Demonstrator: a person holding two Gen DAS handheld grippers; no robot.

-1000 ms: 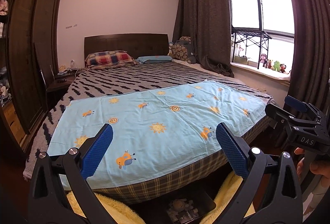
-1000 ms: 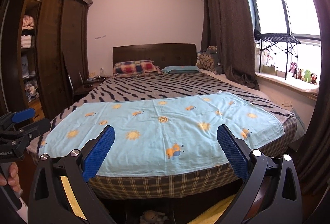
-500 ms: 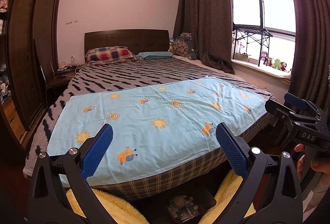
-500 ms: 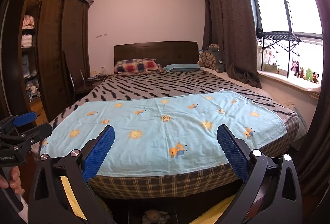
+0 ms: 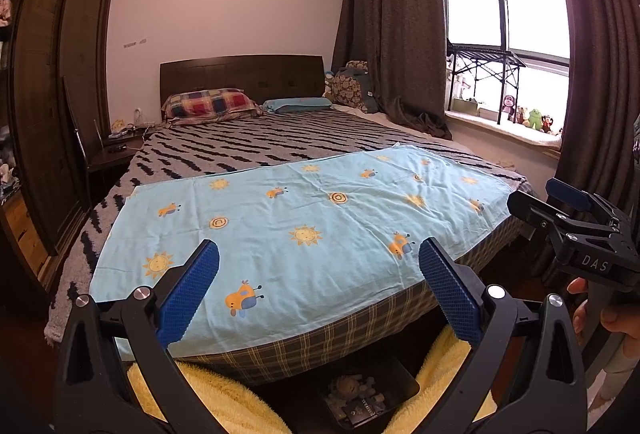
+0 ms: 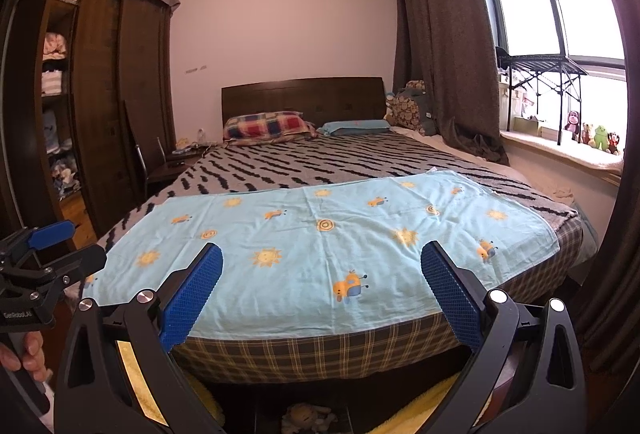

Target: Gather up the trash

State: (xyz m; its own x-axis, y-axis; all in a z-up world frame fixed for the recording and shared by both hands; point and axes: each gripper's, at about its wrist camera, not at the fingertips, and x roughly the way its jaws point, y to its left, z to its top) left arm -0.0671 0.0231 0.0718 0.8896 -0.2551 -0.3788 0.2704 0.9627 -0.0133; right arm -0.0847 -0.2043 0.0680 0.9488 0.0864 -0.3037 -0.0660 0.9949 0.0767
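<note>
Both tongs stood wide apart and held nothing: the left tongs [image 5: 318,258] and the right tongs [image 6: 322,262] each hung over the foot of the bed [image 5: 280,346]. Since the earlier frames the headboard [image 5: 240,72] had sunk slightly lower in both views. At 12 o'clock lay the blue sheet [image 5: 304,210]. Only the left view showed a dark tray [image 5: 372,390] of odds and ends at 6 o'clock under the bed; no trash could be told apart. The right view alone showed the open wardrobe shelves [image 6: 54,74] at 9 o'clock.
</note>
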